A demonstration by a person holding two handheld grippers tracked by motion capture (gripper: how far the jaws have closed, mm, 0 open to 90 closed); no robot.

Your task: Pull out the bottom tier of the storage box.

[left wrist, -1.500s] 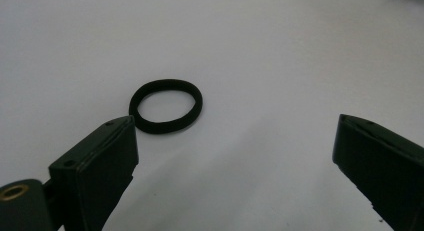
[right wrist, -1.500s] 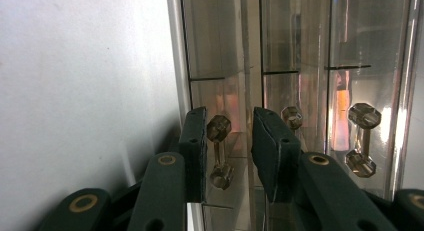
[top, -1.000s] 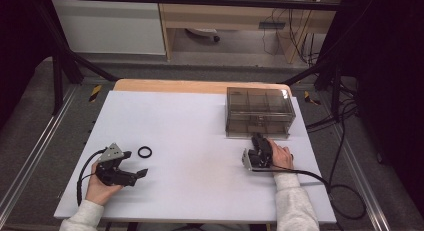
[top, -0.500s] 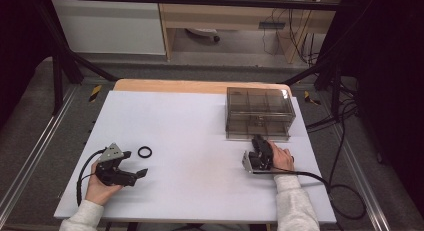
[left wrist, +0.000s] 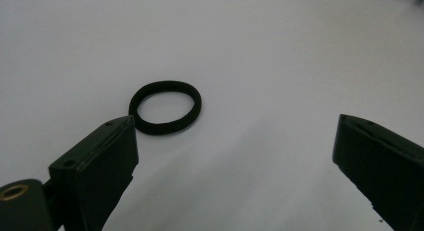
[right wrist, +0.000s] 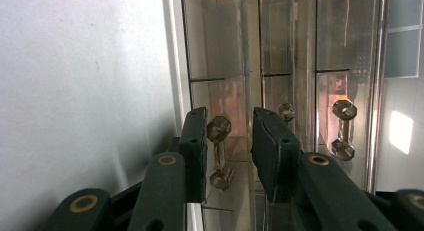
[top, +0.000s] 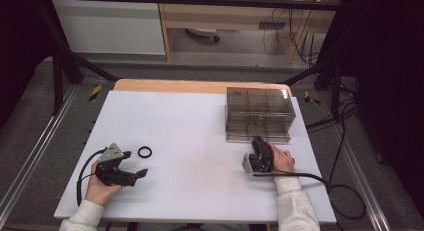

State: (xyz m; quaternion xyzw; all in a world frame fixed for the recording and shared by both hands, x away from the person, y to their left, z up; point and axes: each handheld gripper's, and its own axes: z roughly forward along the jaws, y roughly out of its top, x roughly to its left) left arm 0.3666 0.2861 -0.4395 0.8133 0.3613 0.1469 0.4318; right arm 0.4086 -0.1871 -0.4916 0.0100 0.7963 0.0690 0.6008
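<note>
High view: the left gripper (top: 136, 164) rests open near a black hair tie (top: 145, 152); the right gripper (top: 259, 143) meets the clear drawer box (top: 258, 102) at far right.

Left gripper view: the tie lies beyond wide-open jaws.

Right gripper view: narrowed jaws flank a drawer handle (right wrist: 219, 152); contact unclear.

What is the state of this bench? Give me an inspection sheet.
Surface: white tabletop, bare and clean.
Job's things: black ring lying flat; clear drawer box at the far right, drawers shut.
Clutter: nothing seen.
Tongs: left tongs open wide, just short of the ring; right tongs flank a drawer handle, apparently not pressing it.
Cables: left cable and right cable trail off the near edge.
Surroundings: black frame, wooden shelf unit behind.
</note>
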